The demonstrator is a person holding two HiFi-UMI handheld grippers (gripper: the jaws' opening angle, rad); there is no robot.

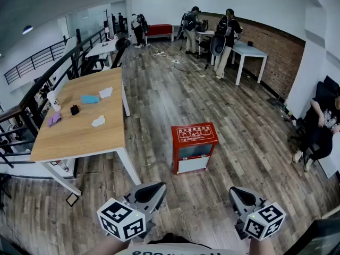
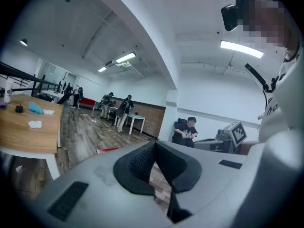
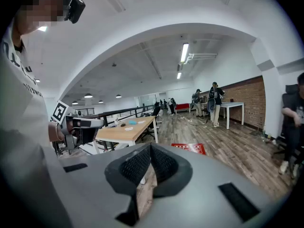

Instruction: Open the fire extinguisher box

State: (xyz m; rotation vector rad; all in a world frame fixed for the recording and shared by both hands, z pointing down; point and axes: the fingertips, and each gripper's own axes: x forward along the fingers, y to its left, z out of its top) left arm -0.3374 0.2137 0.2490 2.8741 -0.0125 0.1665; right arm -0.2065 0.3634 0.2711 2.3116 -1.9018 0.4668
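Red rectangular fire extinguisher box [image 1: 194,147], glass window in front, white panel below. It stands shut on the grey-brown plank floor [image 1: 159,105], mid-scene, just right of the light wooden table [image 1: 85,134]. White lettering on its red top is too small to read. My left gripper [image 1: 151,191] and right gripper [image 1: 240,194] are near me, well apart from the box. Both jaw pairs meet tip to tip, nothing between them, touching nothing.

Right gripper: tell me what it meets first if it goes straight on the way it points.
Probably the wooden floor: the right gripper, shut and empty, tilts slightly down over bare boards. The red fire extinguisher box lies just right of that line; depth is unclear.
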